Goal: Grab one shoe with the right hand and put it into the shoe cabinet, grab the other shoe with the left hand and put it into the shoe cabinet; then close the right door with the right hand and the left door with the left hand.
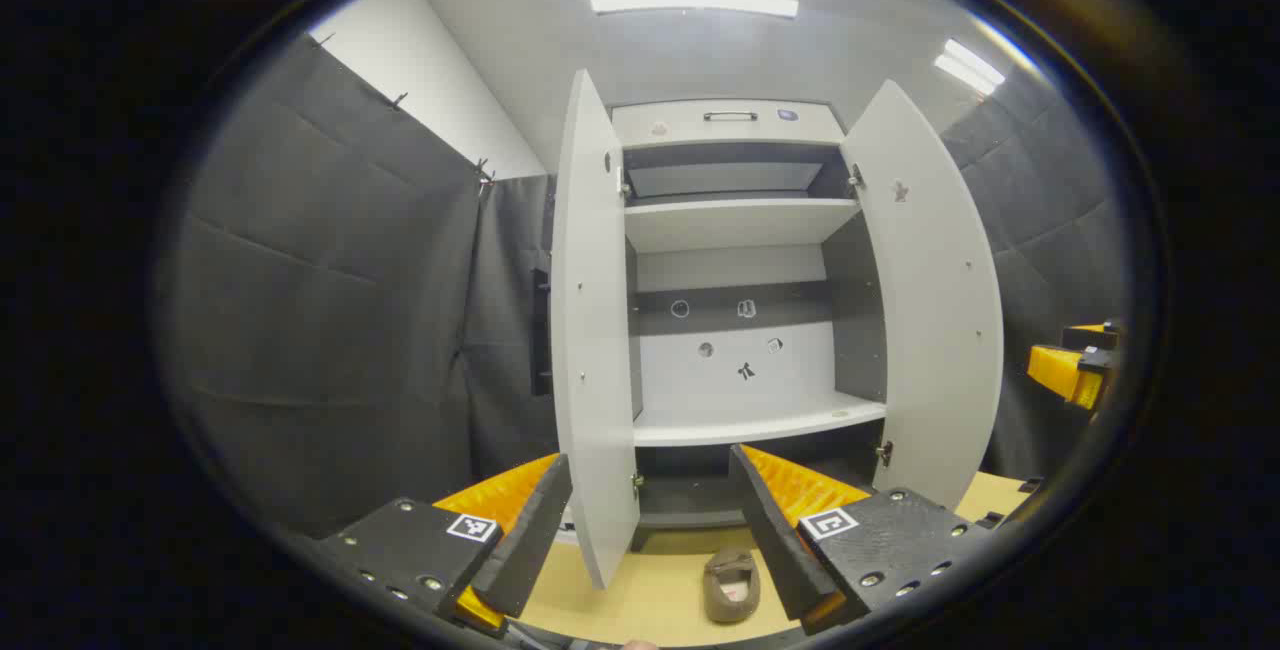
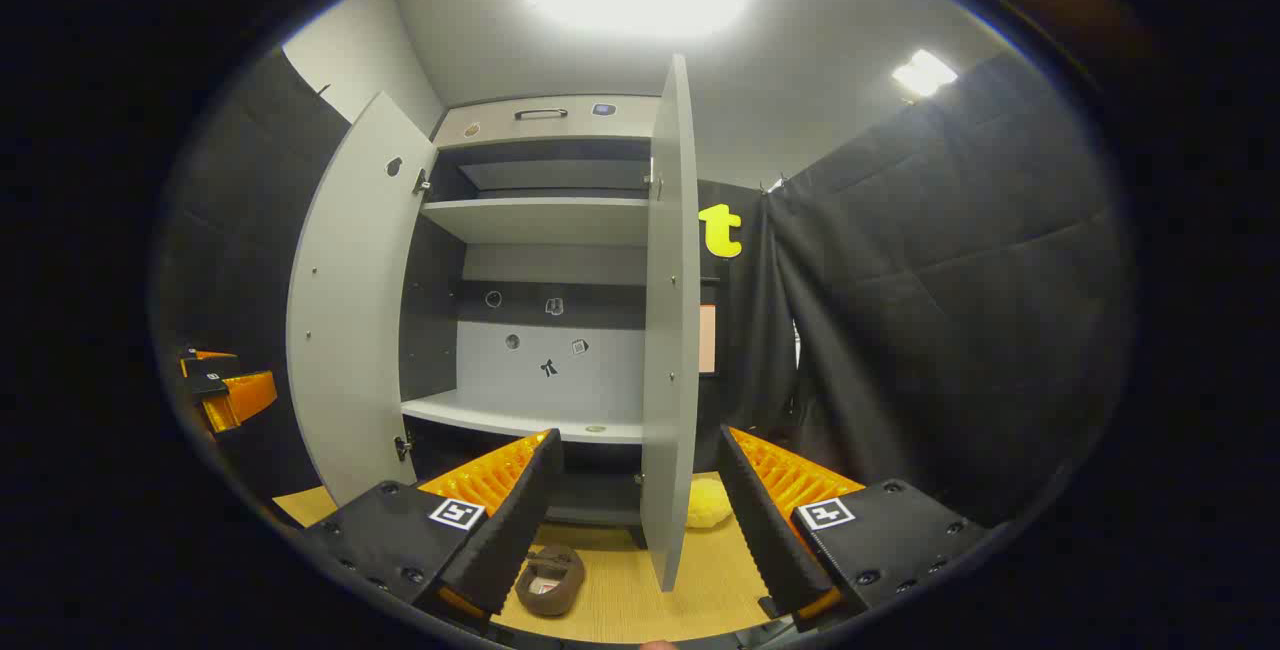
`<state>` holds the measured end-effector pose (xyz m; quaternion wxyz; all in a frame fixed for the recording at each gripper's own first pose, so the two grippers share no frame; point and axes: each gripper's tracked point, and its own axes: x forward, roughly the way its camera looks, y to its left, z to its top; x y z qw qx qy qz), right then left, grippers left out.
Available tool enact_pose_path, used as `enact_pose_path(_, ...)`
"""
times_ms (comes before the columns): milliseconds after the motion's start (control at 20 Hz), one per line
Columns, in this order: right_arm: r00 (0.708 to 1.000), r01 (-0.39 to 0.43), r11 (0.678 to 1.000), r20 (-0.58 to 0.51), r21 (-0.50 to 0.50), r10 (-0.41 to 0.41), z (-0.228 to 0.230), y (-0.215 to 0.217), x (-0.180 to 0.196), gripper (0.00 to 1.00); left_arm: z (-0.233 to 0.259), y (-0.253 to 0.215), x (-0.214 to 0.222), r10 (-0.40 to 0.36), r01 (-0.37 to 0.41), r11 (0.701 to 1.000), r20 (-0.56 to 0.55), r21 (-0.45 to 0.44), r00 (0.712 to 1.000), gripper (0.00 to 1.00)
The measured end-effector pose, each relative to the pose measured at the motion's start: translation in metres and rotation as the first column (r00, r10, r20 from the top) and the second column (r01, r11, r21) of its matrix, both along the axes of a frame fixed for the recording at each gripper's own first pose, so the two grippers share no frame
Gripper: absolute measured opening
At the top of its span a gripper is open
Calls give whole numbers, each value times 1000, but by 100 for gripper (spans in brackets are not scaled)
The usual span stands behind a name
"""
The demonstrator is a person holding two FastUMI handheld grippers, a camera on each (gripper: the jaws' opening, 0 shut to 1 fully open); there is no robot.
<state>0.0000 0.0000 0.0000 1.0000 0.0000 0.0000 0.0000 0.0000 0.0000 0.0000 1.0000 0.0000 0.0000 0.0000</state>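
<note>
A white shoe cabinet [image 1: 740, 225] stands in front of me with both doors swung wide. One brown shoe [image 1: 732, 585] lies on the wooden surface before it, toe toward the cabinet, just left of my left gripper's right finger. My left gripper [image 1: 650, 460] is open and holds nothing. In the right gripper view the brown shoe [image 2: 550, 580] lies low beside the left finger of my right gripper [image 2: 640, 438], which is open and bare. A yellow fluffy thing [image 2: 708, 503] sits on the floor behind the right door [image 2: 670, 330]; whether it is a shoe I cannot tell.
The left door [image 1: 590, 330] stands edge-on close ahead of the left gripper; the right door [image 1: 930, 300] opens to the right. The lower shelf [image 1: 760, 420] and upper shelf [image 1: 735, 220] are bare. Dark padded walls [image 1: 330, 310] close in on both sides.
</note>
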Motion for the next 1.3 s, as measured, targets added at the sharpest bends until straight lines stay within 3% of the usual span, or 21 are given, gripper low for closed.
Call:
enact_pose_path(850,1000,-1,1000,-1,-17,1,0,-6,7,96,7,-5,0,-13,13,1000,25,22,1000,100)
enact_pose_path(1300,995,-89,995,-49,-38,87,-25,11,33,98,7,-24,17,21,-22,999,21,39,1000,100)
